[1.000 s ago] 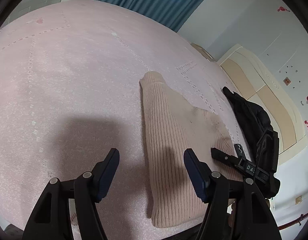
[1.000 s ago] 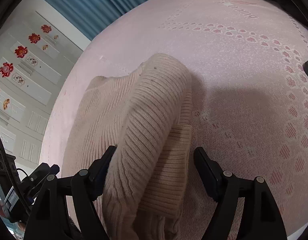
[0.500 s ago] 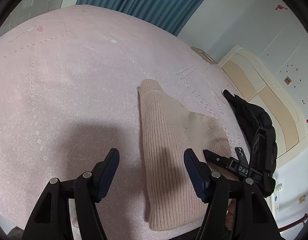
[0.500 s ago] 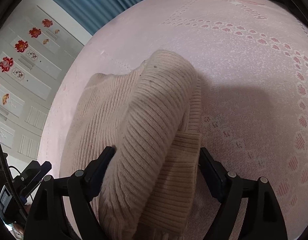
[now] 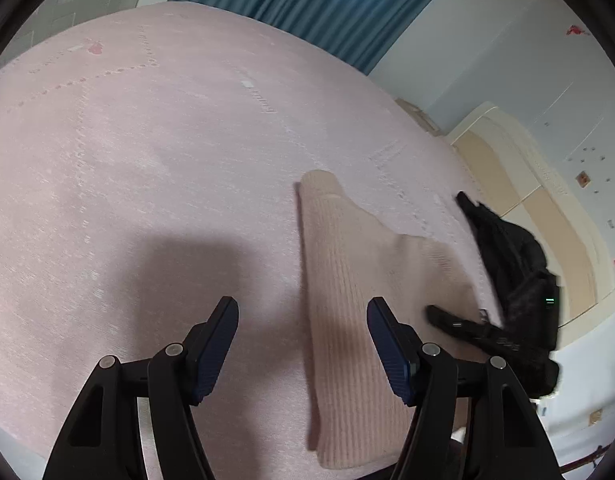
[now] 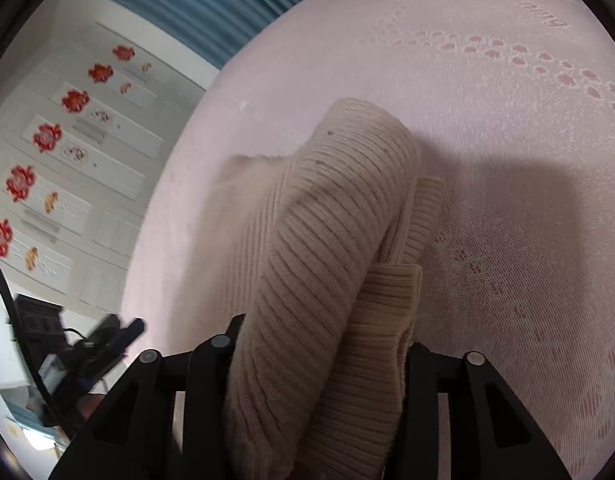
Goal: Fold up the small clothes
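Note:
A beige ribbed sweater [image 5: 347,280] lies partly folded on the pink bedspread [image 5: 147,160]. My left gripper [image 5: 301,308] hovers open over the sweater's left edge, nothing between its blue pads. In the right wrist view a thick fold of the sweater [image 6: 339,200], with a ribbed cuff on its right side, bulges between the jaws of my right gripper [image 6: 323,340]. Those jaws are closing and press into the fabric; their tips are hidden by the knit. The right gripper's black finger [image 5: 467,326] shows at the sweater's right side in the left wrist view.
A black garment [image 5: 507,248] lies on the bed's right edge, close to the sweater. A cream wardrobe [image 5: 527,184] and a blue curtain [image 5: 307,8] stand beyond the bed. White doors with red flower stickers [image 6: 67,140] face the bed's other side.
The right jaws, wide around the sweater fold before, have closed in on it, and the fold has come nearer. The left gripper has stayed open and almost still.

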Tool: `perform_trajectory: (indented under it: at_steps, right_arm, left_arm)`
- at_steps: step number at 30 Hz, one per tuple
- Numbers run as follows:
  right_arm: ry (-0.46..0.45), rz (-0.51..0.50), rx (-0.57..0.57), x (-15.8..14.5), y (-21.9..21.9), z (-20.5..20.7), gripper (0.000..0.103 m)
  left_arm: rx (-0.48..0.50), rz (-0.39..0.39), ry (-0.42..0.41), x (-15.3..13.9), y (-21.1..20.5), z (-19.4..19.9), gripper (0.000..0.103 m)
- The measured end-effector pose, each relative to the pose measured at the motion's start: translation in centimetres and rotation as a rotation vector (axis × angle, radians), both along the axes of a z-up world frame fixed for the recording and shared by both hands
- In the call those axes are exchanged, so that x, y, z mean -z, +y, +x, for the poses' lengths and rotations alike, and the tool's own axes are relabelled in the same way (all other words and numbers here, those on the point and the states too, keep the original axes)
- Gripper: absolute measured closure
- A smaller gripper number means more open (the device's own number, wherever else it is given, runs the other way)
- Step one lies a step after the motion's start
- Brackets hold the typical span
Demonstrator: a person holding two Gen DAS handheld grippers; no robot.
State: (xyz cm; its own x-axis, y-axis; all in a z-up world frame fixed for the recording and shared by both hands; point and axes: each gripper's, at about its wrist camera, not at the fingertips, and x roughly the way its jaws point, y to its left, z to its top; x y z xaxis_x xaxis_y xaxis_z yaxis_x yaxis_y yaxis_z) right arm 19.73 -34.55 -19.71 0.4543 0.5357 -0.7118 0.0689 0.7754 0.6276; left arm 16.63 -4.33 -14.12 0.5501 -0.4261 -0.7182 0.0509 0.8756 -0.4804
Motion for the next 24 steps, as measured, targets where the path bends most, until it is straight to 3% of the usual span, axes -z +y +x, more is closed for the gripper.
perform_trajectory:
  at_steps: [4, 7, 12, 17, 20, 24]
  right_arm:
    - [-0.052, 0.038, 0.023, -3.8, 0.9, -0.6, 0.067]
    - [-0.096, 0.007, 0.037, -7.0, 2.2, -0.7, 0.067]
    - [-0.152, -0.14, 0.073, -11.8, 5.5, 0.3, 0.067]
    - [-0.167, -0.275, 0.093, -14.3, 9.4, 3.0, 0.068]
    - [-0.162, -0.247, 0.098, -14.4, 11.7, 5.7, 0.068]
    - [-0.203, -0.045, 0.083, -13.7, 13.5, 9.3, 0.068]
  left_arm:
    - [-0.041, 0.189, 0.003, -1.0, -0.2, 1.2, 0.039]
    - [-0.045, 0.238, -0.002, -1.4, -0.1, 2.2, 0.039]
    - [-0.052, 0.212, -0.022, -2.0, 1.3, 4.0, 0.039]
    - [-0.096, 0.2, -0.057, -2.6, 4.1, 6.2, 0.039]
    - [-0.137, 0.168, -0.054, -2.3, 6.4, 7.7, 0.039]
    - [-0.172, 0.14, -0.061, -1.4, 9.3, 9.5, 0.039]
